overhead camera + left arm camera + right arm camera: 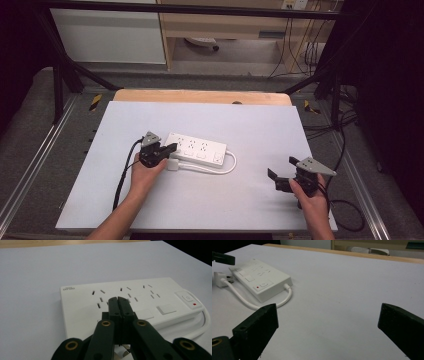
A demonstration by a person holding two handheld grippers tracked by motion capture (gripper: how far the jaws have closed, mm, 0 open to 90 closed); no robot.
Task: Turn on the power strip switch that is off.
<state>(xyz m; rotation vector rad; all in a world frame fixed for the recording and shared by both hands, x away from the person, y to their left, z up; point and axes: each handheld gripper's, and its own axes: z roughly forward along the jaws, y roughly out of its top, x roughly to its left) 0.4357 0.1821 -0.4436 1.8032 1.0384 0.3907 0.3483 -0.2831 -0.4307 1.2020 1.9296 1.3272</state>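
A wooden bench (200, 96) carries a pale grey-white rectangular sheet (210, 200) that covers nearly all of its top, leaving a strip of bare wood along the far edge. On the sheet, left of centre, lies a white plastic power strip (197, 148); its white cable (220, 170) loops round to a white plug (173, 164) beside it.

White sheet (200, 200) covers tabletop — bare wood strip (200, 96) exposed along far edge. Grey carpet floor (30, 125) around table, metal rails (35, 155) at both sides. Black frame bar (190, 9) overhead at far end. Beyond — white cabinet panel (107, 35), wooden furniture (225, 25), cables (300, 40) hanging at right. Corners dark.
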